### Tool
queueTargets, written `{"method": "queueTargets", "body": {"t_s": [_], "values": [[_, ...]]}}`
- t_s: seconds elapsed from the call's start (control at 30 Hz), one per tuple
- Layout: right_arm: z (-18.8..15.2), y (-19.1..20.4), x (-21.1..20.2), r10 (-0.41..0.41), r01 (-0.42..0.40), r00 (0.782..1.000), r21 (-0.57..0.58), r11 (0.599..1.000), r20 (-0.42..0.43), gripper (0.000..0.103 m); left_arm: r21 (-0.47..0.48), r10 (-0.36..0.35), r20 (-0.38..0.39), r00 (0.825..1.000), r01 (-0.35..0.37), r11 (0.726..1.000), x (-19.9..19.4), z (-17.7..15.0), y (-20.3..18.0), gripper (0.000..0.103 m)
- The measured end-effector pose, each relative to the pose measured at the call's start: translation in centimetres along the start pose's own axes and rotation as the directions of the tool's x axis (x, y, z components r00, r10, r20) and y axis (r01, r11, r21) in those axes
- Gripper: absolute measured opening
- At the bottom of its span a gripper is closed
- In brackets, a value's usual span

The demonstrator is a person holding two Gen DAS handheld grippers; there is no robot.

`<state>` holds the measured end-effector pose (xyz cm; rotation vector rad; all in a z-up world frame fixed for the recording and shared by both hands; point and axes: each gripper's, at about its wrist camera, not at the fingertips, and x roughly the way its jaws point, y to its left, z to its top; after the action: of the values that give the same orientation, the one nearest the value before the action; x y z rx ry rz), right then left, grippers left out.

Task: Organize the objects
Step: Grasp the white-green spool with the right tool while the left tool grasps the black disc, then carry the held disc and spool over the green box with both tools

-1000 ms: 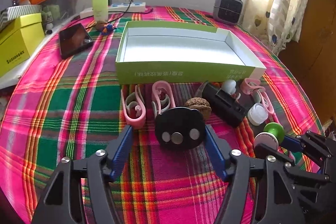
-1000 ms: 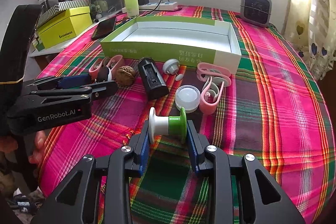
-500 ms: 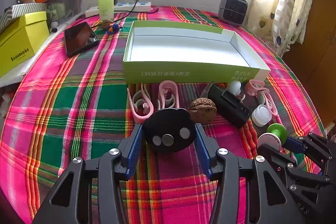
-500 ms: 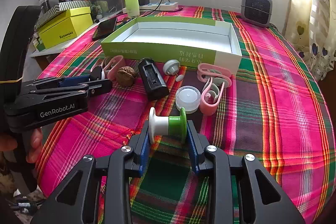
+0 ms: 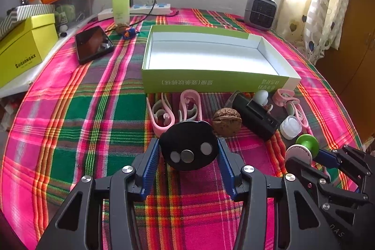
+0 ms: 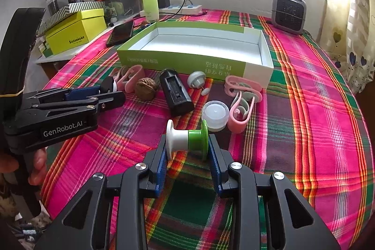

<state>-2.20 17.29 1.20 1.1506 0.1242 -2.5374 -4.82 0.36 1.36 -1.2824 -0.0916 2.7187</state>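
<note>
My left gripper [image 5: 188, 154] has just been closing, and now its blue pads pinch a black disc [image 5: 188, 145] with three silver dots on it. My right gripper [image 6: 187, 148] pinches a spool [image 6: 187, 139], white on one end and green on the other. Both sit low over the near edge of the table [image 5: 70, 114], with its bright checked cloth.

The empty box [image 5: 211, 81] waits in the middle of the table. Along its near wall lie pink clips [image 5: 161, 114], a nut [image 5: 226, 121], a black case [image 5: 256, 117] and a small white jar [image 5: 290, 127].

I think both things need to go in the box. The disc is round and smooth, so it could slip out if I tip my hand. The spool is held by its ends, so it could roll or pop free. If I lift too low, I could hit the box wall or knock the nut away. My two tools are close, so they could bump.

I can read "GenRobot.AI" on my left tool. A yellow box [image 6: 77, 34] by the left edge says "SHISHONGNX", I think. The green box has writing upside down that I cannot read.
</note>
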Motion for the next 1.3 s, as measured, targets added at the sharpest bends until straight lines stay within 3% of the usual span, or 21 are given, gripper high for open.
{"method": "queueTargets", "body": {"t_s": [0.33,0.63,0.83,1.1,1.3], "values": [[1.9,0.0,-0.9,0.002,-0.001,0.999,-0.017,1.0,0.049,0.033,0.001,-0.006,0.038,0.999,0.006,1.0,-1.4,1.4,0.0,0.047],[5.6,-0.3,-0.4,-0.013,0.018,0.995,-0.051,0.999,0.098,0.033,-0.003,-0.024,0.063,0.998,0.024,1.0,-1.0,5.0,0.5,0.047],[8.3,-1.4,1.4,-0.022,0.027,0.995,-0.044,0.999,0.101,0.033,0.028,-0.009,0.093,0.996,0.006,1.0,0.1,7.4,0.4,0.047],[11.7,-2.5,5.1,-0.034,0.036,0.998,-0.04,0.999,0.061,0.033,0.003,-0.044,0.048,0.998,0.044,0.999,3.5,10.2,1.0,0.047],[13.7,-3.1,7.4,-0.032,0.033,0.999,-0.037,0.999,0.041,0.033,0.014,-0.021,0.042,0.999,0.02,1.0,5.4,11.9,1.2,0.047]]}}
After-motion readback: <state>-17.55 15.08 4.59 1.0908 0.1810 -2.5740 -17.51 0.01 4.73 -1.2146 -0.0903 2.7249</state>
